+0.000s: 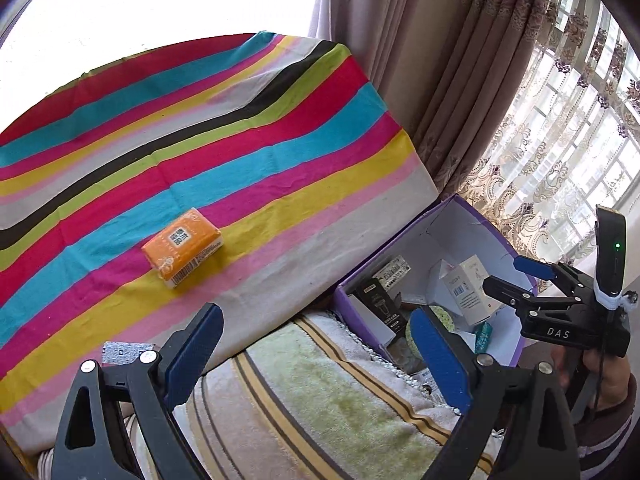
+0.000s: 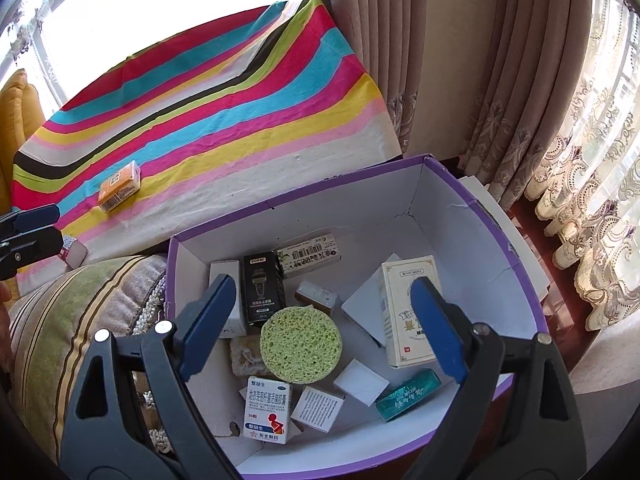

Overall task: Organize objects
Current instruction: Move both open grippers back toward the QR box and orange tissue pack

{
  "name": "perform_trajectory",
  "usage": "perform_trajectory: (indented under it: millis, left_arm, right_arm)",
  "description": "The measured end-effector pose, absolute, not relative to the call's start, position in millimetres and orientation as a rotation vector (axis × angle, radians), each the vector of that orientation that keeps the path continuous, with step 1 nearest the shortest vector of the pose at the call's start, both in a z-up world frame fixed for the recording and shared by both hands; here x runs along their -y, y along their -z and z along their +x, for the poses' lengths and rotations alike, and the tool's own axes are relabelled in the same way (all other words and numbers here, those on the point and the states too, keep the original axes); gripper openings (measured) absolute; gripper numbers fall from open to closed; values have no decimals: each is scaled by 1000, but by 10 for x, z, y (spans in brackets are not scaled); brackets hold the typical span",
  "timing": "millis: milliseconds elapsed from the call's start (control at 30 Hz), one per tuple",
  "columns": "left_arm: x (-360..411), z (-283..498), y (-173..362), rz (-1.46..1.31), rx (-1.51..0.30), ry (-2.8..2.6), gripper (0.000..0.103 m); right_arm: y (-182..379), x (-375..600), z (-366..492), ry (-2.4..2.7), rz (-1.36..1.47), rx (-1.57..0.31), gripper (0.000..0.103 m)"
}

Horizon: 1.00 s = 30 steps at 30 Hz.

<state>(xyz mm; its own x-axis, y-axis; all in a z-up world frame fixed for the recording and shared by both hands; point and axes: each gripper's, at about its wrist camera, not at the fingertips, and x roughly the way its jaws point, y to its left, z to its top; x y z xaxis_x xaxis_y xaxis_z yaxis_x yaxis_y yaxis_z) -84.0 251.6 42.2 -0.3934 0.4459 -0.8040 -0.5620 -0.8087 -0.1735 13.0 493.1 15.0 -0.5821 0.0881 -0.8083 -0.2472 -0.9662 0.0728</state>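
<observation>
The purple box (image 2: pixel 496 216) sits beside the striped cloth (image 1: pixel 200 128) and holds a jumble of small packages: a tall cream carton (image 2: pixel 404 312) leaning at the box's right side, a black carton (image 2: pixel 262 288) toward its left, a round green sponge (image 2: pixel 301 344) in the middle. Outside the box, 1 orange packet (image 1: pixel 182 246) lies alone on the cloth. The right gripper (image 2: pixel 320 332) hovers over the box, jaws spread wide and empty. The left gripper (image 1: pixel 316 352) stands left of the box, jaws apart, holding nothing.

Green sponge (image 2: pixel 301 343) lies inside purple box (image 2: pixel 520 248).
</observation>
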Motion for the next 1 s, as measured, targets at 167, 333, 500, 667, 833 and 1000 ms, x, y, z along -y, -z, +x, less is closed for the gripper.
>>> perform_trajectory:
  millis: [167,333,500,667,833,1000]
  left_arm:
    - [-2112,-979,-359,-1287,-144,-2265,96]
    - [-1756,-1117,-274,-1358,-141,-2318,96]
    - [-1498,-1241,-150,-1432,-136,-2336,96]
    - [-1432,-1312,-22,-1497,-159,-2313,96]
    - [-1473,-1395,135,-1566,-211,-2272,96]
    - [-1467,-1483,279,-1613,-215,-2247,93]
  right_arm:
    - [-219,-4748,44,-2672,-1317,-221,91]
    - [-317,-4554,-89,-2721,-1313,-176,91]
    - [-444,-4321,-231,-2793,-1317,-108,91]
    - [-585,-4082,-389,-2861,-1324,-13,91]
    - [-710,-3874,-508,-2927,-1371,21,91]
    - [-906,-3720,-498,-2993,-1354,-6,91]
